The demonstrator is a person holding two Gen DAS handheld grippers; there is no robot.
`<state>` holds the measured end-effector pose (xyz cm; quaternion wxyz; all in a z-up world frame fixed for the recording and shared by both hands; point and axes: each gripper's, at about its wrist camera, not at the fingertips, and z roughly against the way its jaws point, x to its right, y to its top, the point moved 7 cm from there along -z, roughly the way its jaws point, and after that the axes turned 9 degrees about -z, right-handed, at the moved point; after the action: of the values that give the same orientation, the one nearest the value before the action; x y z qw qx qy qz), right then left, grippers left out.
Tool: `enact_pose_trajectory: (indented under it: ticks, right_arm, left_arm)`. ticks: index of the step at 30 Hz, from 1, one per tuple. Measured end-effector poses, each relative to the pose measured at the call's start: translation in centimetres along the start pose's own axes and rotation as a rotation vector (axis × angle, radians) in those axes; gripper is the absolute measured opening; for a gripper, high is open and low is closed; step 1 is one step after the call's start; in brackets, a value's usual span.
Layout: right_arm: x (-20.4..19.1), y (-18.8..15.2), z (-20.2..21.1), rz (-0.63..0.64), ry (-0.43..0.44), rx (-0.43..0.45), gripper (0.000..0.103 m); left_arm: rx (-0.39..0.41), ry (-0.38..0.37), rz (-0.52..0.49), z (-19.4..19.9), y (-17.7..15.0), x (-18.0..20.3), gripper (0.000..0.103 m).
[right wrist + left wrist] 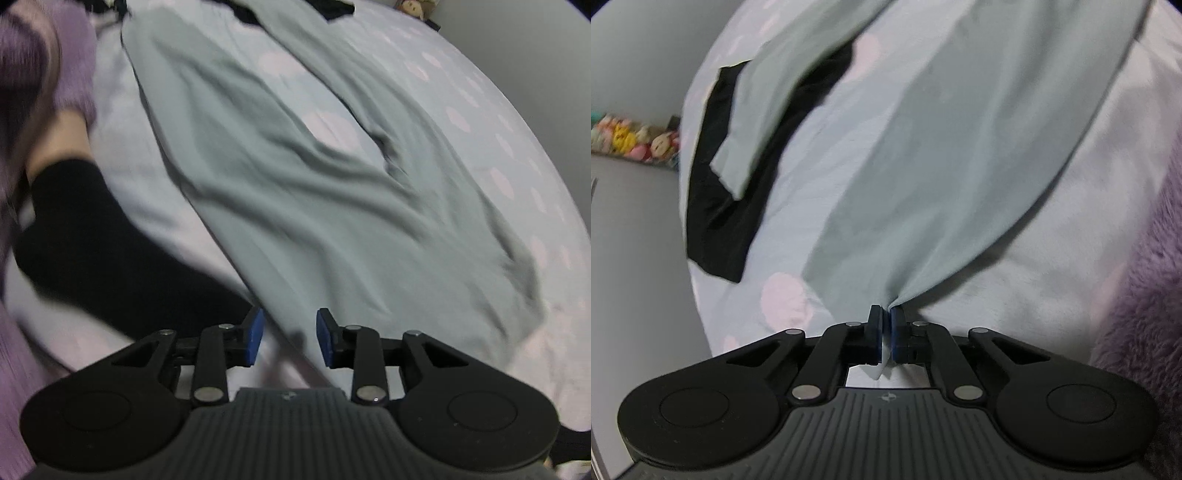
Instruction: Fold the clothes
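A pale grey-green garment (905, 166) lies stretched out on the bed, its two long parts running away from me. My left gripper (885, 310) is shut on the near corner of it, and the cloth bunches into a point at the pads. In the right wrist view the same garment (295, 184) spreads wrinkled across the sheet. My right gripper (290, 321) hangs open just above the garment's near edge, and its blue pads (255, 334) touch nothing.
The bed sheet (480, 110) is light blue with pink spots. A black garment (713, 229) lies partly under the green one at the left. A purple fuzzy sleeve (70, 55) and a black-covered hand (92, 240) fill the left side. Small toys (628, 140) line the wall.
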<state>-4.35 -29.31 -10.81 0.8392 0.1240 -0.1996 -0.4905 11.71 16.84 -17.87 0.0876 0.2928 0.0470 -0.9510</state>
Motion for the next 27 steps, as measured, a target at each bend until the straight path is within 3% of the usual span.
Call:
enact_pose_trajectory:
  ticks: [8, 16, 20, 24, 27]
  right_arm:
    - [4.5, -1.8, -0.5, 0.127, -0.033, -0.098, 0.028]
    - [3.4, -1.2, -3.0, 0.215, 0.094, -0.121, 0.025]
    - [3.3, -1.7, -4.9, 0.207, 0.114, -0.141, 0.014]
    - [3.0, -2.0, -4.8, 0.208, 0.120, -0.117, 0.001]
    - [3.3, -1.8, -3.0, 0.202, 0.104, -0.070, 0.001]
  left_arm:
    - [-0.037, 0.049, 0.092, 0.7, -0.5, -2.1, 0.002]
    - [-0.068, 0.036, 0.087, 0.2, -0.3, -1.7, 0.002]
    - [-0.071, 0.024, 0.085, -0.1, -0.5, -1.4, 0.002]
    - [-0.072, 0.020, 0.086, -0.1, -0.5, -1.4, 0.002]
    - [-0.061, 0.015, 0.113, 0.4, -0.6, -2.0, 0.002]
